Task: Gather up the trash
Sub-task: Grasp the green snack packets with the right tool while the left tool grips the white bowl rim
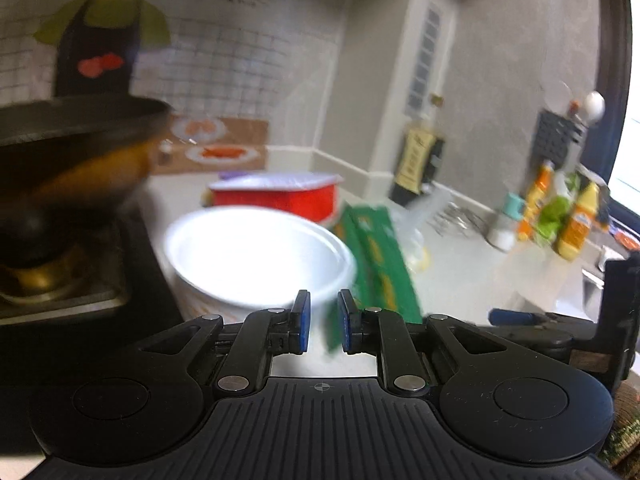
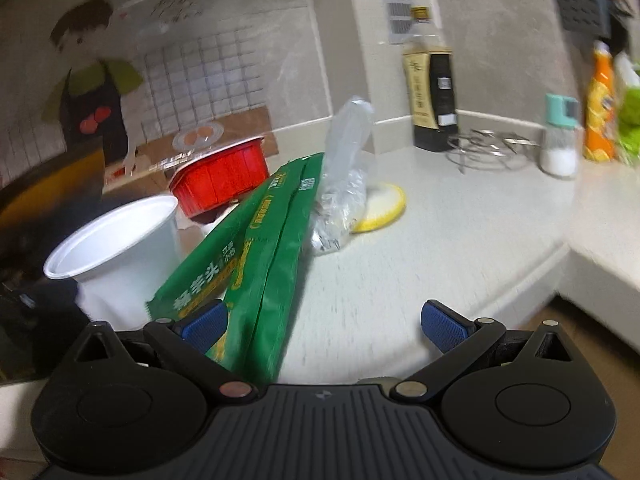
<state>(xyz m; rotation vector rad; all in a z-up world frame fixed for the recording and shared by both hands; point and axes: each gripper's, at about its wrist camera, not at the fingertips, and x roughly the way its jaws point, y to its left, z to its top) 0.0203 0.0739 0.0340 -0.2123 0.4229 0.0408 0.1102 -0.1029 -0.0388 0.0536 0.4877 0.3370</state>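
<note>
White cup [image 2: 116, 248]: upright on the pale surface [image 2: 420, 280] beside the stove, mouth open, inside bare white as far as visible; in the left wrist view [image 1: 256, 256] just ahead of the gripper tips, blurred.
Red tub [image 2: 222, 180]: behind the white cup, near the wall; foil lid half peeled in the left wrist view [image 1: 280, 196]; contents hidden.
Green packet [image 2: 264, 248]: long, flat, yellow print, lying between the cup and the clear bag, near end reaching under the right gripper's left finger; in the left wrist view [image 1: 376, 256] right of the cup.
Clear plastic bag [image 2: 344, 176]: crumpled, standing tall just beside the packet's far end; contents unclear.
Yellow-rimmed disc [image 2: 384, 204]: flat on the surface, touching the bag's base.
Dark bottle [image 2: 432, 92]: upright in the corner, capped, dark liquid.
Wire trivet [image 2: 488, 148]: right of the bottle.
Shaker [image 2: 560, 136]: teal cap, white grains in the lower part.
Wok [image 1: 72, 148]: on the stove burner, left edge, blurred; inside not visible.
Left gripper [image 1: 323, 322]: narrow gap, nothing seen pressed between the blue pads.
Right gripper [image 2: 324, 326]: spread wide, packet's near end lying at the left pad, not clamped.
</note>
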